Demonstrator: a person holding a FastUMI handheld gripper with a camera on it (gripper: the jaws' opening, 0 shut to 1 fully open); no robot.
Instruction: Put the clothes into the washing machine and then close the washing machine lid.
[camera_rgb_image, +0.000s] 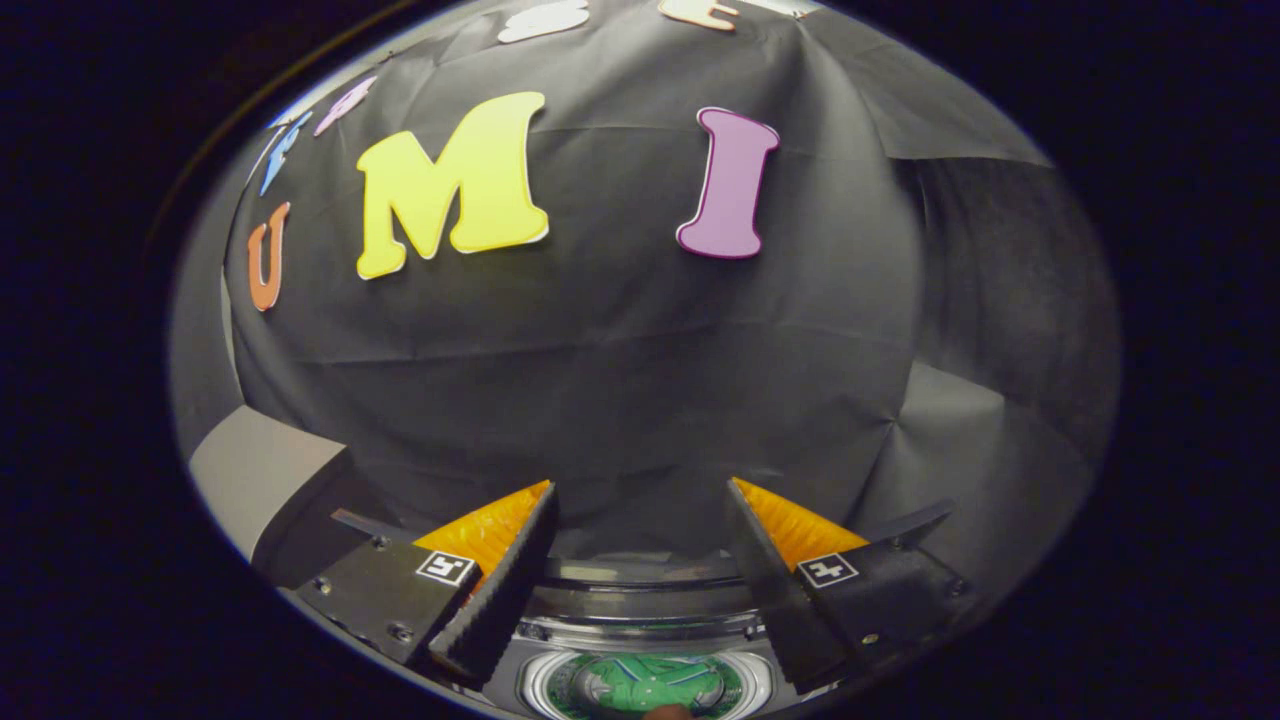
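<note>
My gripper (640, 490) is open, its two fingers spread wide with nothing between them, and it points at the black cloth wall. Below and between the fingers lies the washing machine (640, 625), seen from above. Its round drum opening (640, 685) shows a white rim and a green bottom. The raised lid (640, 575) stands as a dark curved band just beyond the opening. A small reddish-brown bit shows at the near rim of the drum; I cannot tell what it is. No clothes can be made out.
The booth's black cloth wall (620, 380) hangs close ahead, behind the washer. A grey panel (260, 470) stands to the left of the fingers, beside the machine.
</note>
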